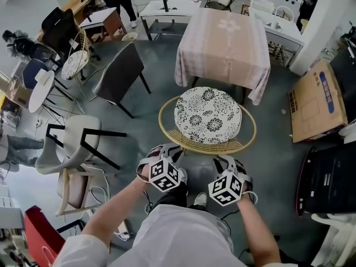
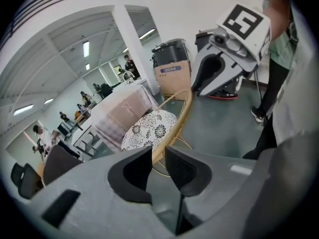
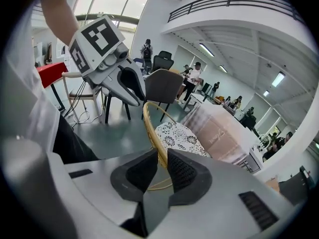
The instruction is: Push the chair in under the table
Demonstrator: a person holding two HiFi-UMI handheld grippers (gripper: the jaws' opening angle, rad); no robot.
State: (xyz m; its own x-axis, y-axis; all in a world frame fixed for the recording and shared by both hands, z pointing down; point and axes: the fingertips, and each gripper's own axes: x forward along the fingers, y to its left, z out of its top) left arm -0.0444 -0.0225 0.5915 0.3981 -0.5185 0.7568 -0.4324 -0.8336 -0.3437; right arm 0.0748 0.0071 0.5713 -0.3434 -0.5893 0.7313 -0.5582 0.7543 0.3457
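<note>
**Step in hand:** taking hold of the chair's back rim before the push.

**Position:** The round rattan chair with the black-and-white floral cushion (image 1: 207, 115) stands directly ahead of both grippers. Its seat front is close to the hanging hem of the square table under the pale pink cloth (image 1: 222, 43). It is not yet tucked under the table.

**Left gripper** (image 1: 166, 151): released. The jaws are parted and the golden cane rim (image 2: 182, 113) runs into the gap between them. No pad visibly presses on it.

**Right gripper** (image 1: 227, 161): the jaws are only slightly apart, with the same rim running into the slot. I judge it not yet clenched (the fit is tight, so contact on one pad cannot be excluded).

**Recommendations:**
- Seat the rim deep between both sets of pads and close both together before applying load.
- Keep the two holds evenly spaced either side of the rim's centre, so the chair travels straight ahead rather than swinging.
- Push low and level, since the light frame could tip forward.
- Watch the cloth hem just beyond the cushion, which may bunch on the seat.
- Watch the dark table leg (image 1: 243, 96) ahead of the right gripper.
</note>
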